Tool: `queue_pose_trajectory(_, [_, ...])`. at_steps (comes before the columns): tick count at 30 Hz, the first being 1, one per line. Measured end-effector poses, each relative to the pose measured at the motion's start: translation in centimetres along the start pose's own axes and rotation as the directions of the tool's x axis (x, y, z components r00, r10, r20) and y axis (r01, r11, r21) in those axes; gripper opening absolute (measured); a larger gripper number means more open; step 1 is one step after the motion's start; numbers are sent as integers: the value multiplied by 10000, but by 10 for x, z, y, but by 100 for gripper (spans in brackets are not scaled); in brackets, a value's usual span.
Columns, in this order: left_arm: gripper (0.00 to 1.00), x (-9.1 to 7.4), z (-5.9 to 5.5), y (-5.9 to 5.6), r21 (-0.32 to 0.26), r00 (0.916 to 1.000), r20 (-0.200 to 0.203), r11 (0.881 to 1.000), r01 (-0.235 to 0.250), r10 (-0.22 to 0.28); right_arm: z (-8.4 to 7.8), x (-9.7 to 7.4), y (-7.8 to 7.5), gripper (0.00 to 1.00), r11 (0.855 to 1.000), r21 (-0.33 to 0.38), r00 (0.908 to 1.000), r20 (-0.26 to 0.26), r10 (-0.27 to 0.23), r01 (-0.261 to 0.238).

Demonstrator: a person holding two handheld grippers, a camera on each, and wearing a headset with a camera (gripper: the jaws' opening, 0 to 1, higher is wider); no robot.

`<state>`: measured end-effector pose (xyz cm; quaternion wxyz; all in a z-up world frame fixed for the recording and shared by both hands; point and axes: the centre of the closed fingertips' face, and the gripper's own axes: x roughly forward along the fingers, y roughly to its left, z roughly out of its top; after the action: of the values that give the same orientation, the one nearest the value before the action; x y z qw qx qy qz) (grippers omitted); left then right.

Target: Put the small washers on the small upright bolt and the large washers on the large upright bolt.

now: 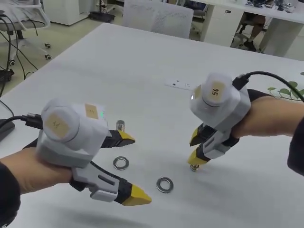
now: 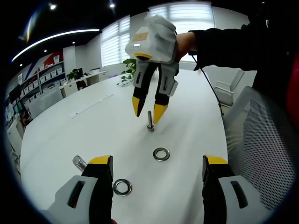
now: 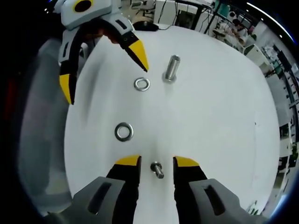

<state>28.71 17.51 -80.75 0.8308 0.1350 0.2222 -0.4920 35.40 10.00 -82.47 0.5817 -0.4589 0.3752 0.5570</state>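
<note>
Left gripper (image 1: 132,166) is spread wide open with nothing in it. Right gripper (image 1: 195,148) is parted too, jaws either side of the small bolt (image 3: 157,169) without pinching it. Large bolt (image 1: 120,125) stands just past the left's far jaw. First washer (image 1: 120,163) lies between the left jaws, second washer (image 1: 165,184) just off its near tip. They're probably thin, slick steel lying flat, so I'd pinch across the rim.

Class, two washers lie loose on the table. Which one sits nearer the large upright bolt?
The washer lying right beside the large bolt. The other washer sits farther off, closer to the small bolt that the right claw straddles.
</note>
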Motion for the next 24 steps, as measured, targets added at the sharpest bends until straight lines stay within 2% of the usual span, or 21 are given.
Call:
queue_pose_trajectory(11, [78, -6, -1, -1, -151, 9998, 123, 9998, -138, 139, 16, -2, 8, 29, 9988, -472, 9999, 80, 93, -89])
queue_pose_trajectory(24, [78, -16, -3, 1, -331, 9991, 233, 9988, -360, 367, 29, 5, 15, 29, 9938, -994, 9988, 13, 496, -492])
